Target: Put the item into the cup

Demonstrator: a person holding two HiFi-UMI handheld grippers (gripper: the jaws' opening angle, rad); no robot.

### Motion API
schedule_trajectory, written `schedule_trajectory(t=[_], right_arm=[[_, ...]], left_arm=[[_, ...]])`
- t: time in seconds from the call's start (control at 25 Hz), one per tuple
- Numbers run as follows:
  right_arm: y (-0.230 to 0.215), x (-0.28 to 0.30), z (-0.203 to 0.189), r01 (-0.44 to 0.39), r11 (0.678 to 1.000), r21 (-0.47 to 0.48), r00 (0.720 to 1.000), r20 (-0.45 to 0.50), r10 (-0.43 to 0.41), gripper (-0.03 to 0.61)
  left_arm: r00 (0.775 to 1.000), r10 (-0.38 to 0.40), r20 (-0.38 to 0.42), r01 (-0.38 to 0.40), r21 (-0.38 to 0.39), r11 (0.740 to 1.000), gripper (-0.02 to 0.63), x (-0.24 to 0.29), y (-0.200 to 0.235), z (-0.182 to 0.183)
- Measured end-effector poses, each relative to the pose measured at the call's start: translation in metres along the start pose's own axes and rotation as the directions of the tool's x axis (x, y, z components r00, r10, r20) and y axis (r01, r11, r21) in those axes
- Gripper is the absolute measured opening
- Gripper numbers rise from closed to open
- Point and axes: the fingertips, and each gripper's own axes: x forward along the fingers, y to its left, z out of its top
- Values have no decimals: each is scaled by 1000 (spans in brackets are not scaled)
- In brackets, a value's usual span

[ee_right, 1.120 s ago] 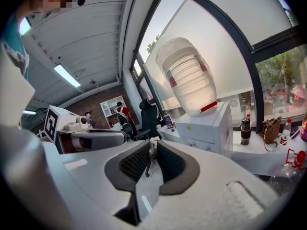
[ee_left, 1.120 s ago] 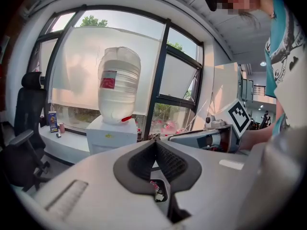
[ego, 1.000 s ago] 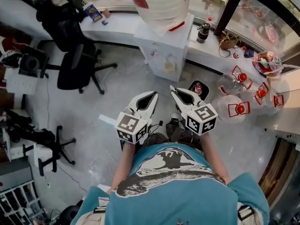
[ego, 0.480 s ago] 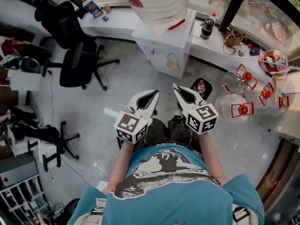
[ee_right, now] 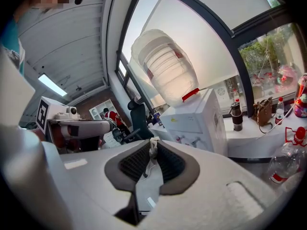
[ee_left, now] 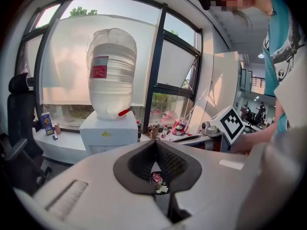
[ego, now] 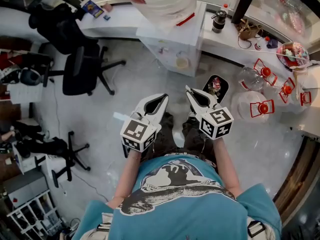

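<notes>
My right gripper [ee_right: 154, 142] is shut on a small white item [ee_right: 153, 149]; a thin string [ee_right: 147, 170] hangs from it down between the jaws. In the head view this gripper [ego: 190, 90] is held at waist height in front of the person, too small there to show the item. My left gripper [ego: 163, 98] is beside it at the same height. Its jaws meet at the tips with nothing between them [ee_left: 156, 143]. A pale round thing [ego: 182, 62], perhaps a cup, sits in the niche of the white water dispenser [ego: 172, 39]; I cannot tell for sure.
The dispenser carries a big water bottle [ee_left: 111, 71] and stands against a white window counter [ego: 225, 39]. A black bin [ego: 214, 86] with rubbish is on the floor just beyond the right gripper. Several empty water bottles [ego: 252, 106] lie at the right. Office chairs [ego: 77, 69] stand at the left.
The head view has drifted slightly, so the room has slid a little in the picture. Both grippers keep the same pose in front of the body, jaws unchanged.
</notes>
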Motion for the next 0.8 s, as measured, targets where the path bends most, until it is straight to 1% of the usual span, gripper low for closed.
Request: schedule_trajectory(t=[0.2,0.4,0.72,0.8], right_arm=[[-2,14,-2,46,999,11,999,9,-46,46],[-3,35,-2,85,996,7,996,6,-85,46],[-14,70,-11,157,988,0,988,-6,-157,46],[-19,79,-14,175,985,0,984,-11,-175,46]], left_arm=[[999,-29,-13,30,24,999,15,2,20,-3],[996,-93,-5,93,29,995,14,10,38,-5],[986,-162,-39,164,67,984,14,20,70,-25],[984,-174,-49,177,65,982,14,22,77,-31]])
